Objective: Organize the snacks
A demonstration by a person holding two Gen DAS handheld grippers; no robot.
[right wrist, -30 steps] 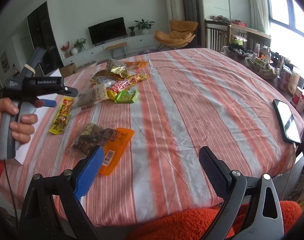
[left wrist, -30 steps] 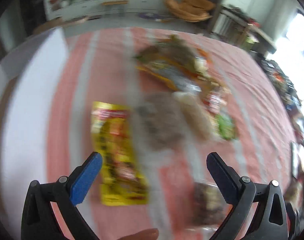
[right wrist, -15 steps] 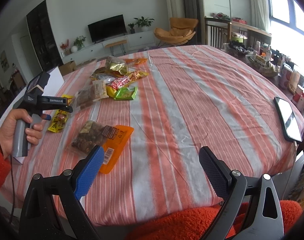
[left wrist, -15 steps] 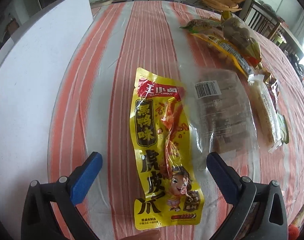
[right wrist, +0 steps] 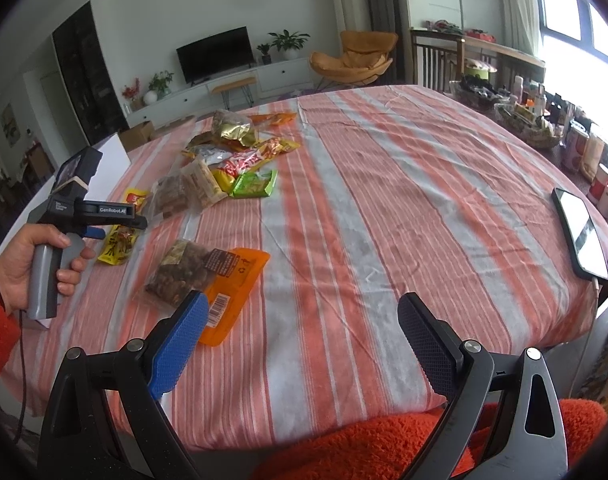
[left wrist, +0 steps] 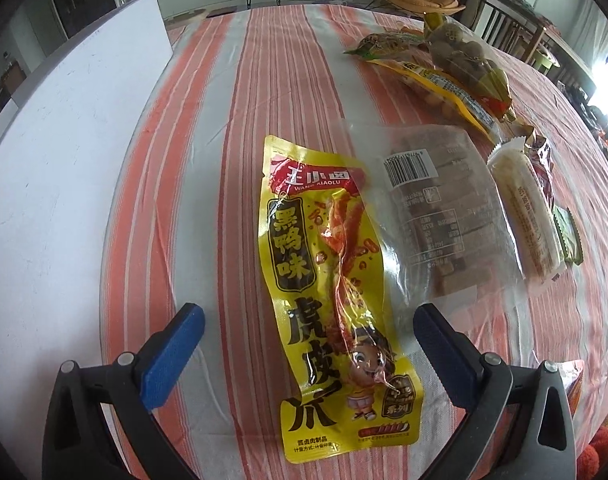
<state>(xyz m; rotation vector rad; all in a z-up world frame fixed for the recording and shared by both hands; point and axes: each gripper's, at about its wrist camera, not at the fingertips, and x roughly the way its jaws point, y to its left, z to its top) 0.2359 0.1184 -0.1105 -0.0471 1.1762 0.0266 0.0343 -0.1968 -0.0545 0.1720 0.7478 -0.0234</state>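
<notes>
Since half a second ago the left gripper [left wrist: 308, 340] has eased closer over the yellow packet [left wrist: 332, 300], which now fills more of its view; the right gripper [right wrist: 300, 340] has not shifted. Both sets of jaws are spread wide and hold nothing. The yellow packet lies flat on the striped cloth [right wrist: 384, 208], lengthwise between the left fingers, its near end reaching past the tips. Just to its right lies a clear bag [left wrist: 436, 208] of brown pieces with a barcode, its edge overlapping the packet's side, then a pale wrapped bar [left wrist: 524, 208]. Farther back sit more snacks in a loose heap [right wrist: 232, 152], with a green packet [right wrist: 254, 185] at its near edge. An orange pouch [right wrist: 232, 284] partly covered by a bag of nuts [right wrist: 180, 272] lies apart, near the right gripper's blue finger. A white board [left wrist: 64, 168] covers the cloth's left side. A phone [right wrist: 582, 236] lies at the far right edge. A hand [right wrist: 28, 264] in a red sleeve grips the left tool's handle. Behind the table stand a television [right wrist: 214, 54], a low white cabinet with plants, an orange chair [right wrist: 354, 56] and a bright window.
</notes>
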